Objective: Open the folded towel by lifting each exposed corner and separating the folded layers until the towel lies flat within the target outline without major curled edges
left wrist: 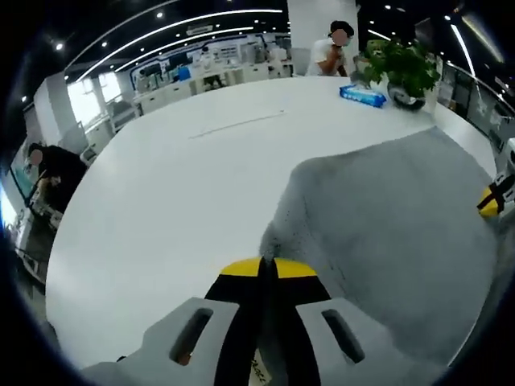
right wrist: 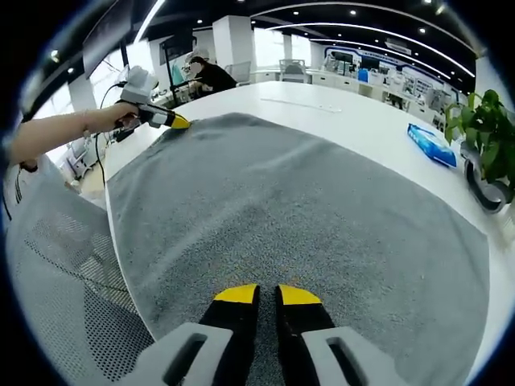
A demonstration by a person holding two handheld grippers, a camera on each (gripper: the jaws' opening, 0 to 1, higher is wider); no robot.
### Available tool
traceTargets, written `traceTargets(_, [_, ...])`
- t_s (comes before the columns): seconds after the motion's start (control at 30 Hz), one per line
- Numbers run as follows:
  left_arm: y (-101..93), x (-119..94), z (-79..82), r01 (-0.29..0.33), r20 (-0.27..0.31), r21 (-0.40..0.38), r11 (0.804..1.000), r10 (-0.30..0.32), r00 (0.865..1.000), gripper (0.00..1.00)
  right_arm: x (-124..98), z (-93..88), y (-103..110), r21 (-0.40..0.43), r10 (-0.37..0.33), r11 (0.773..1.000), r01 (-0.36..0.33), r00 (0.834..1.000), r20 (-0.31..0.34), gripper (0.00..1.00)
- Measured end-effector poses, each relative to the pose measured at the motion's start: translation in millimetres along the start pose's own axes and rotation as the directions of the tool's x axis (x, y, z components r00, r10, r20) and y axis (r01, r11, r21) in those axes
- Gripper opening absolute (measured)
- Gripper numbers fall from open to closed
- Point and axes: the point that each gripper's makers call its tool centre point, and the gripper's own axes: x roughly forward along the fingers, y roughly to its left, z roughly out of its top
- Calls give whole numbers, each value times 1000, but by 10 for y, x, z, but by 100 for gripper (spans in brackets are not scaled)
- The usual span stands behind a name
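Left gripper [left wrist: 267, 266]: jaws pressed together, pinching the near corner of the grey towel [left wrist: 394, 233], raised slightly off the white table [left wrist: 161, 193]. Same gripper seen at far left in right gripper view, at the towel's far corner. Towel spread mostly flat over table. Right gripper [right wrist: 268, 294]: jaws narrowly apart, low over towel; grip cannot tell. Beyond, blue wipes pack [right wrist: 431, 145], potted plant [right wrist: 487, 129].

A broad white round-edged table [left wrist: 185, 185] sits in a large open hall with a dark ceiling crossed by long curved light strips [left wrist: 185, 28] and small spotlights. White pillars [right wrist: 235, 40], bright windows [left wrist: 84, 100] and rows of white workbenches [left wrist: 201, 76] stand behind. A grey mesh chair back [right wrist: 56, 273] stands beside the table.
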Motion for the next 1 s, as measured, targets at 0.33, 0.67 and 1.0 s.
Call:
traceTargets(0.33, [-632, -306, 95, 87, 67, 76, 993, -92, 994, 2, 4, 4, 3, -6, 3, 1000, -3, 1000, 0, 5])
traceTargets(0.67, [-1260, -378, -119, 217, 19, 130, 968, -221, 975, 2, 16, 2, 6, -18, 2, 1000, -2, 1000, -2, 5])
traceTargets(1.0, [-1788, -477, -440, 387, -136, 225, 894, -365, 921, 2, 30, 8, 11, -17, 3, 1000, -3, 1000, -3, 5])
